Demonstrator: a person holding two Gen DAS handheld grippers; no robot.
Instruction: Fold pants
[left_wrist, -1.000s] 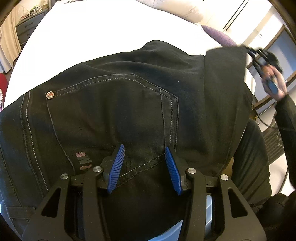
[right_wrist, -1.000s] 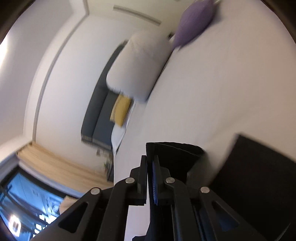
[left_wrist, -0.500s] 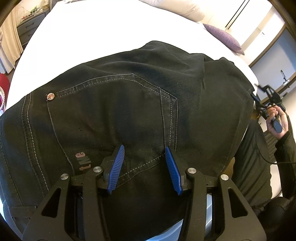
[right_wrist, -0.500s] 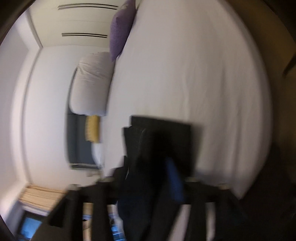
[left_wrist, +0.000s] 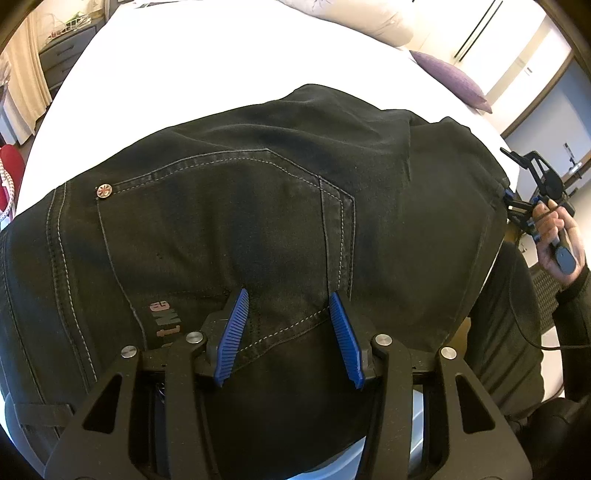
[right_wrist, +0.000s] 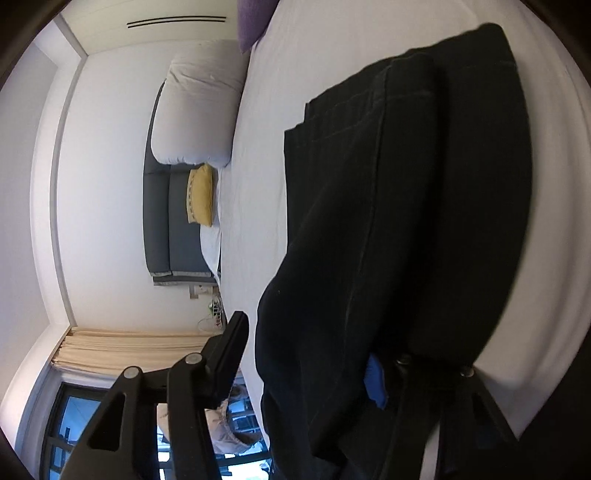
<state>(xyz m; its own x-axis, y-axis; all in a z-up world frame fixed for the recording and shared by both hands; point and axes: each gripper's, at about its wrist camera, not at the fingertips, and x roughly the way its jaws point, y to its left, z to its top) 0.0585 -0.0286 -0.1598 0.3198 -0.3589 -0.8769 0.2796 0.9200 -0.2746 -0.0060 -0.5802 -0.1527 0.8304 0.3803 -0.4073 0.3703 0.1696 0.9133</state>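
Black jeans (left_wrist: 258, 206) lie folded on the white bed (left_wrist: 192, 59), back pocket and rivet facing up. My left gripper (left_wrist: 288, 317) is open, its blue pads resting on the pocket's lower seam. The right gripper (left_wrist: 517, 206) shows in the left wrist view at the jeans' right edge, held in a hand. In the right wrist view the folded leg (right_wrist: 399, 221) lies between my right gripper's (right_wrist: 306, 369) widely spread fingers, one blue pad (right_wrist: 376, 380) partly hidden under the cloth.
A white pillow (right_wrist: 195, 110), a purple cushion (left_wrist: 450, 77) and a yellow cushion (right_wrist: 201, 194) lie at the bed's head. A grey dresser (left_wrist: 62, 51) and curtains stand at the far left. The person's dark-clothed body is at the lower right.
My right gripper, shut on the leg fabric a second ago, has carried it down over the jeans to their right edge and opened. The left gripper has stayed put.
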